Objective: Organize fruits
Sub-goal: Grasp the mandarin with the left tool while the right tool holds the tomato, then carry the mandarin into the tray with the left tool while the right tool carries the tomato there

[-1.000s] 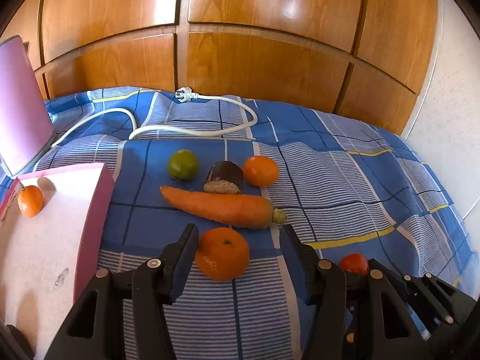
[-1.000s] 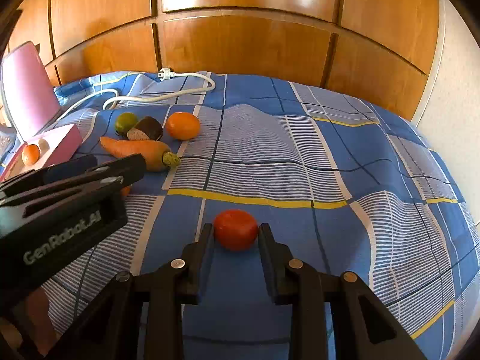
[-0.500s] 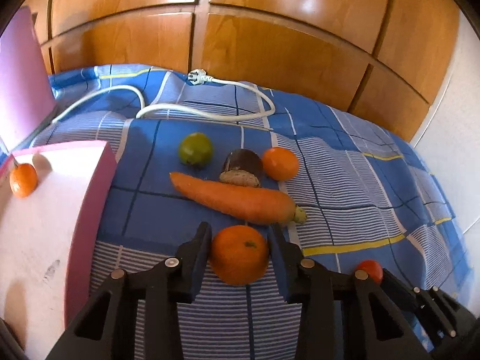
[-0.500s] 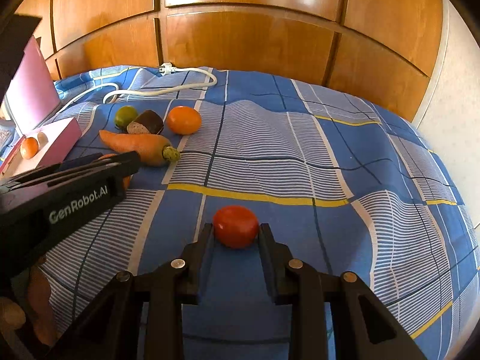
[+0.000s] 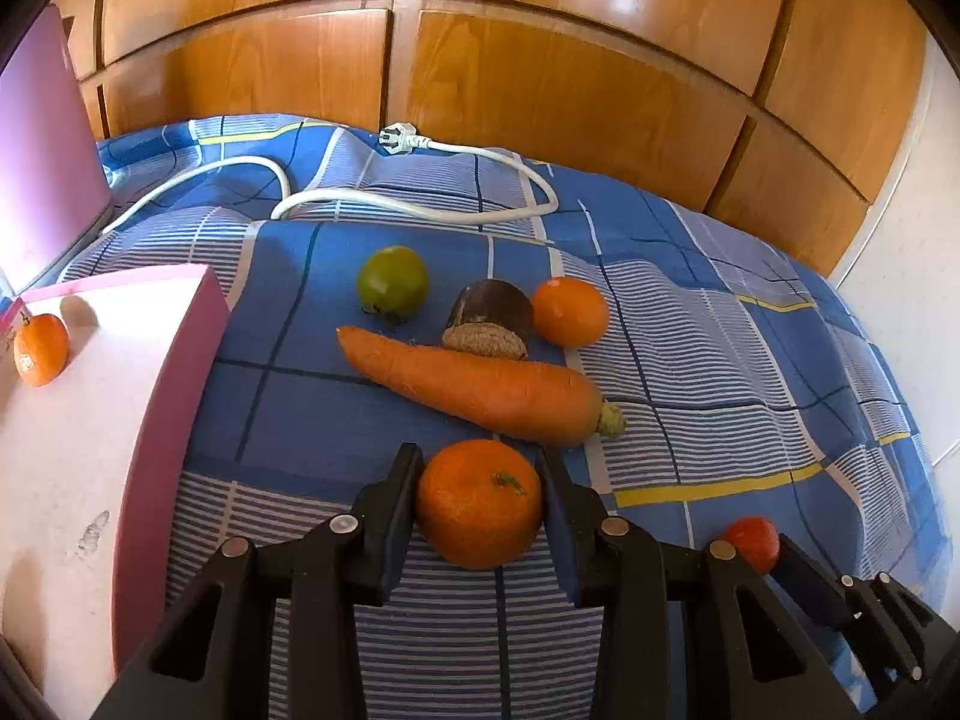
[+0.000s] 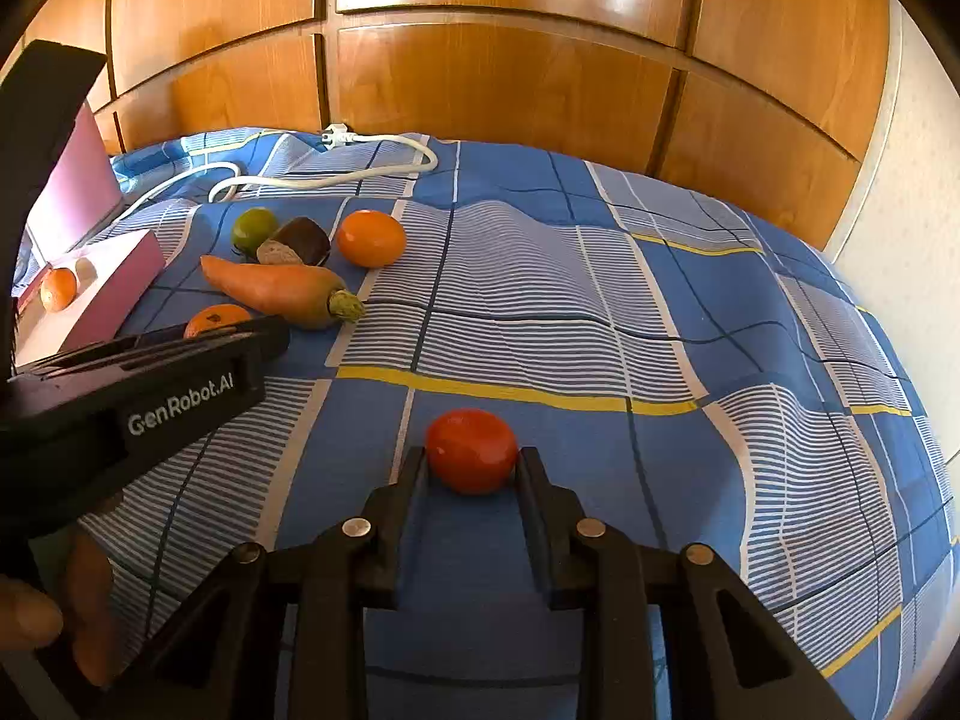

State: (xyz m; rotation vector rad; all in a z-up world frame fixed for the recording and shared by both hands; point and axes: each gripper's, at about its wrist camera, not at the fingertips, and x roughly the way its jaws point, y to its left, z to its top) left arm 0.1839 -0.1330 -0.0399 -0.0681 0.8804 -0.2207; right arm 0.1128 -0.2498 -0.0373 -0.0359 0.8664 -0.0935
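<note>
An orange mandarin lies on the blue checked bedspread, and my left gripper is shut on it, both pads pressed to its sides. My right gripper is shut on a red tomato that rests on the bedspread. Behind the mandarin lie a carrot, a green fruit, an orange and a dark brown stub. At the left stands a pink box with a small mandarin inside. The tomato shows at the lower right of the left wrist view.
A white power cable with a plug loops over the far part of the bed. Wooden cupboard doors rise behind it and a pale wall runs along the right. The pink box lid stands upright at the far left.
The left jaws have narrowed from wide apart to pressing on the mandarin, and that view has shifted slightly. The right gripper holds still on the tomato.
</note>
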